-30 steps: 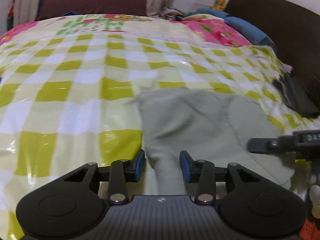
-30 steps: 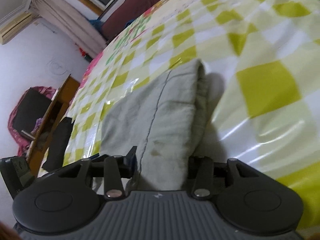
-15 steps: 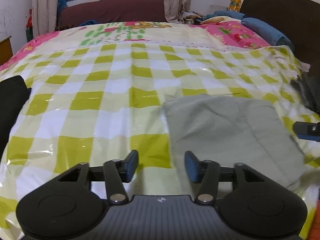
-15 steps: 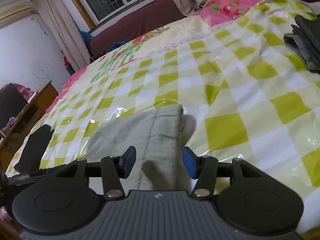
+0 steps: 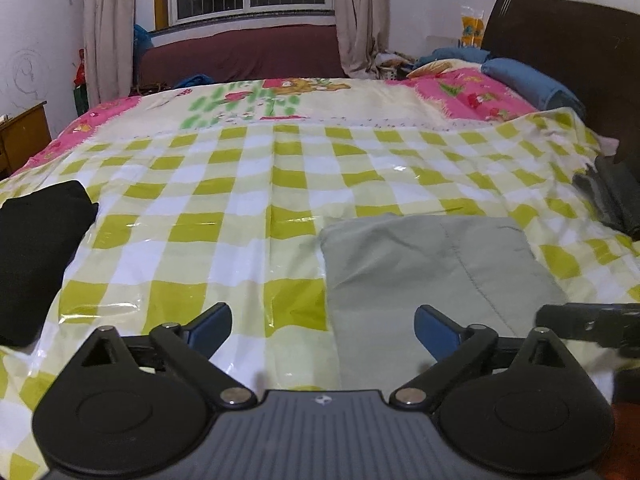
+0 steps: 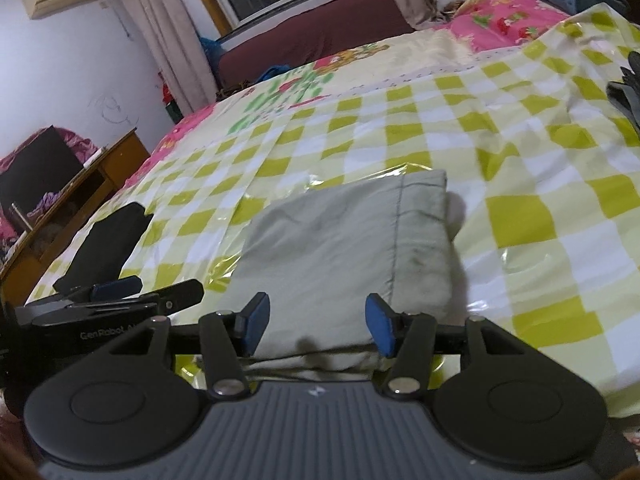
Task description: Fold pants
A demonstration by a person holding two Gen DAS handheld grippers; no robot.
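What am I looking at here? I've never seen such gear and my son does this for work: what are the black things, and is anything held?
They are two hand-held tools, each with a camera looking along its fingers. The left tool sees the checked bed cover, folded grey pants and a black garment. The right tool views the same pants from the other side. Both are open, holding nothing.

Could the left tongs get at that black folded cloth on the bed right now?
Probably yes: the left tongs are open and empty, and only bare checkered cover lies between them and the black cloth, off to their left.
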